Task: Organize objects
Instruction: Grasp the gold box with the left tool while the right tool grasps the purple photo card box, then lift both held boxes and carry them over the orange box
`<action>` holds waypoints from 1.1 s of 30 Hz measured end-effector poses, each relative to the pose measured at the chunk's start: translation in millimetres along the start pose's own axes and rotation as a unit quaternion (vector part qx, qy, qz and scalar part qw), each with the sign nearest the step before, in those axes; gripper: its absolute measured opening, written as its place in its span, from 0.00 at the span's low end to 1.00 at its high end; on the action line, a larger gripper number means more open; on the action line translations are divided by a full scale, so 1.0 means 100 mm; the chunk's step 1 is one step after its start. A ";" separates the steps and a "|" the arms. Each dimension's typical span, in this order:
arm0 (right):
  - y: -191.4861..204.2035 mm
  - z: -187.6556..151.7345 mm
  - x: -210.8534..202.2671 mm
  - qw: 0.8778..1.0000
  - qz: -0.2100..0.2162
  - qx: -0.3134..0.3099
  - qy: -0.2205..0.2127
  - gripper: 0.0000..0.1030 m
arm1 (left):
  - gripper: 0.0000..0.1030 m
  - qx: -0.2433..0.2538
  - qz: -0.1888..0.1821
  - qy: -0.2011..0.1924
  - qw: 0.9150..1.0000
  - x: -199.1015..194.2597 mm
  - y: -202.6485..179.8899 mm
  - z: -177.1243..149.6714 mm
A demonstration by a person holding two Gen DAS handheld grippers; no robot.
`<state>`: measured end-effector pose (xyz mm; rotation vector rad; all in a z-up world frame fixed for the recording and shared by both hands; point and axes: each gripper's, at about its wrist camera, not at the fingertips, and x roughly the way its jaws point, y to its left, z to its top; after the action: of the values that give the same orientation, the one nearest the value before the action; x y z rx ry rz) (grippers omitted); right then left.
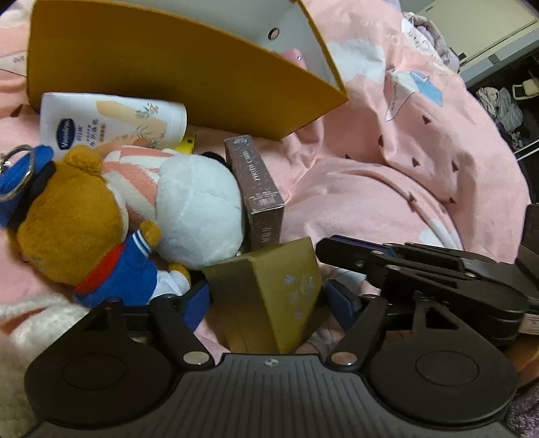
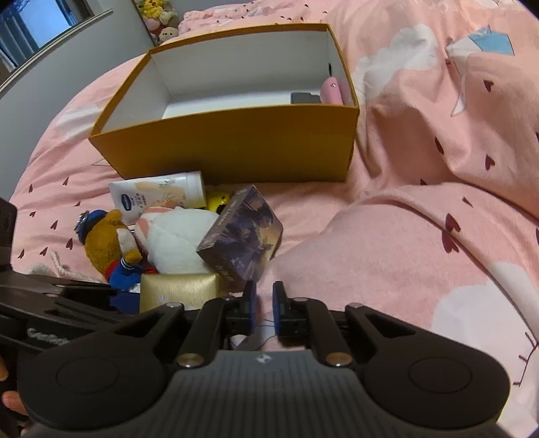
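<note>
Surface: pink bedding (image 2: 387,262) printed with small dark hearts and white clouds, rumpled into soft folds; everything lies on it.
Room: grey wall and a window frame (image 2: 50,30) at the upper left of the right wrist view, with a row of small plush toys (image 2: 158,17) beyond the bed; dark shelving with clutter (image 1: 505,101) at the far right of the left wrist view.
Yellow box (image 2: 235,145): open-topped, white inside, standing on the bedding behind the pile; a pink item (image 2: 331,89) and a dark flat item (image 2: 305,97) lie in its far right corner.
Pile: white lotion tube (image 2: 161,195) just in front of the box, brown bear plush (image 1: 67,229) in blue clothes, white plush (image 1: 198,209) against it, brown card box (image 1: 259,192) tilted beside the white plush.
Gold box (image 1: 279,296): nearest the grippers, at the front of the pile.
Left gripper (image 1: 269,300): jaws spread wide on either side of the gold box; whether the pads press on it cannot be told.
Right gripper (image 2: 264,310): jaws drawn close together, nothing between them, low over the bedding just right of the gold box.
</note>
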<state>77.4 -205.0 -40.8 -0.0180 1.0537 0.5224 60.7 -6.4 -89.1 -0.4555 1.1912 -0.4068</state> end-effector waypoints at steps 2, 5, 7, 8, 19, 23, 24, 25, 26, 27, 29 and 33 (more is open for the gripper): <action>0.02 0.02 -0.01 1.000 0.003 -0.001 -0.004 0.14 | 0.66 -0.007 0.000 -0.011 1.000 -0.10 -0.02 -0.01; 0.04 0.09 -0.02 1.000 0.013 0.000 -0.015 0.20 | 0.57 -0.020 0.003 -0.029 0.999 -0.26 -0.03 0.00; 0.08 0.16 -0.02 1.000 0.017 -0.005 -0.024 0.23 | 0.55 -0.019 0.020 -0.046 0.999 -0.36 -0.05 0.02; 0.11 0.20 -0.01 0.999 0.020 -0.009 -0.027 0.26 | 0.54 -0.016 0.029 -0.053 0.998 -0.40 -0.06 0.02; 0.31 0.60 0.42 0.999 0.023 -0.023 0.006 0.44 | 0.54 -0.017 0.123 -0.133 0.983 -0.81 -0.06 0.18; 0.33 0.59 0.57 0.999 0.019 -0.022 0.025 0.42 | 0.55 -0.019 0.124 -0.128 0.984 -0.73 -0.04 0.20; 0.32 0.58 0.57 0.999 0.015 -0.022 0.025 0.35 | 0.54 -0.020 0.124 -0.124 0.984 -0.69 -0.05 0.21; 0.29 0.57 0.57 0.999 0.010 -0.018 0.025 0.32 | 0.54 -0.020 0.124 -0.124 0.984 -0.68 -0.04 0.20; 0.24 0.56 0.55 1.000 0.013 -0.011 0.025 0.32 | 0.55 -0.017 0.126 -0.126 0.984 -0.67 -0.04 0.21; 0.18 0.55 0.53 1.000 0.018 -0.001 0.024 0.32 | 0.55 -0.014 0.127 -0.128 0.984 -0.66 -0.05 0.22; 0.11 0.55 0.50 1.000 0.020 0.007 0.023 0.32 | 0.55 -0.014 0.127 -0.129 0.983 -0.66 -0.04 0.22; 0.08 0.60 0.51 0.999 0.019 0.008 0.030 0.32 | 0.51 -0.021 0.109 -0.114 0.987 -0.59 -0.03 0.23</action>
<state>142.7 -162.2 -50.9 0.0005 1.1193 0.5512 63.5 25.2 -34.2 -0.3928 1.0159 -0.1372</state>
